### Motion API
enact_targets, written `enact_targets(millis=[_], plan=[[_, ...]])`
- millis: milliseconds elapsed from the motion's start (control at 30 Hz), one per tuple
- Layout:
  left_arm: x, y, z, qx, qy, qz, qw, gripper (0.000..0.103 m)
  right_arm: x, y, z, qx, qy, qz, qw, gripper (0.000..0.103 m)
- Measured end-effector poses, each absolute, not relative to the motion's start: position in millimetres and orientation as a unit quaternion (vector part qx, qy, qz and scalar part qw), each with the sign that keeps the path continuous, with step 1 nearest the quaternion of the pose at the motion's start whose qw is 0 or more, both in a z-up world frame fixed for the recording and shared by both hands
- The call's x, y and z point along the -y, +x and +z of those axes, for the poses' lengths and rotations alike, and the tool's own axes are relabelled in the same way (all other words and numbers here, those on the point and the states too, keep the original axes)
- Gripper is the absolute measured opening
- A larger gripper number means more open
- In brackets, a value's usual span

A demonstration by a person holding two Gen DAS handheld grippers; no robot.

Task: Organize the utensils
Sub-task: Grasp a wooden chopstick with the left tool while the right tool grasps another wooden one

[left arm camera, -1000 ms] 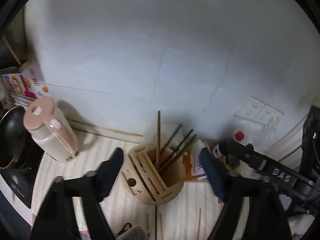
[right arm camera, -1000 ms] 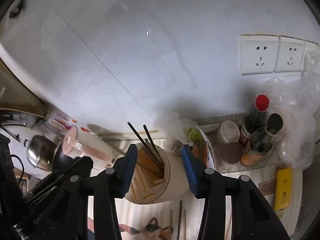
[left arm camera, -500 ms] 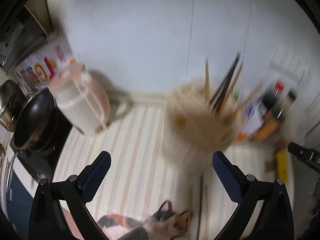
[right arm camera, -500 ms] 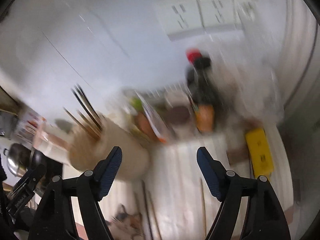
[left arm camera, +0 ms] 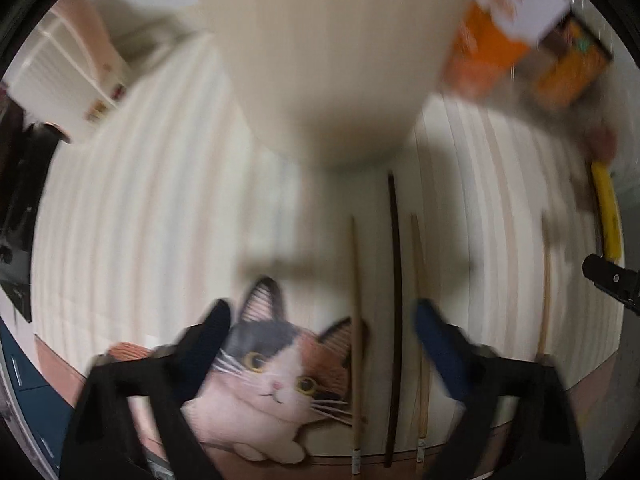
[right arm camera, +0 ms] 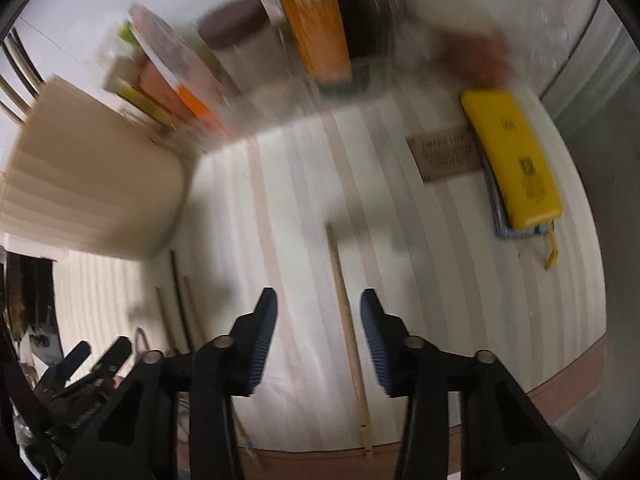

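both claws gape empty over thin, pale wooden chopsticks [right arm camera: 347,322], apparently bamboo, lying flat.

Striped counter [right arm camera: 420,264] — chopsticks [left arm camera: 394,280], holder [left arm camera: 320,60], yellow case [right arm camera: 516,160].

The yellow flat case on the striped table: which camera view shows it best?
The right wrist view: the yellow flat case lies whole there, its print visible. The left wrist view shows only a blurred yellow strip at its right edge.

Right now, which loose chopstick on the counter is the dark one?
The middle chopstick of the three by the cat picture; it is dark brown, and both neighbours are pale wood.
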State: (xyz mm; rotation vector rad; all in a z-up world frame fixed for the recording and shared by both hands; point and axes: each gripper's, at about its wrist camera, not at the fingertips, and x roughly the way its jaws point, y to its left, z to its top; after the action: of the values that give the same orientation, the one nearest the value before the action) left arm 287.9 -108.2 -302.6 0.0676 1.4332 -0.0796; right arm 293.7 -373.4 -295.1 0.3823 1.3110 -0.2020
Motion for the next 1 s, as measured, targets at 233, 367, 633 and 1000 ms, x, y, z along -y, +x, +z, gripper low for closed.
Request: enact_targets(millis=[233, 367, 633, 1000], plan=[[124.6, 281.1, -329.3, -0.658, 0.088, -0.043, 0.746, 0.025, 372.6, 294.8, -328.8, -0.638, 0.166, -0.098, 0.746, 0.038], [126.7, 277.4, -324.3, -0.656, 0.102, -0.046, 0.746, 0.005, 366.0, 298.8, -344.8, -0.656, 0.135, -0.103, 0.735, 0.038], [100.5, 266.7, -319.9, -0.658, 0.111, -0.027, 0.744, 0.005, 341.6, 290.2, -359.7, -0.67, 0.098, -0.107, 0.728, 0.008], [81.3, 258.5, -321.0, -0.668, 0.088, -0.013, 0.739, 0.005, 295.9, 283.1, -366.6, -0.69, 0.071, -0.061, 0.718, 0.007]])
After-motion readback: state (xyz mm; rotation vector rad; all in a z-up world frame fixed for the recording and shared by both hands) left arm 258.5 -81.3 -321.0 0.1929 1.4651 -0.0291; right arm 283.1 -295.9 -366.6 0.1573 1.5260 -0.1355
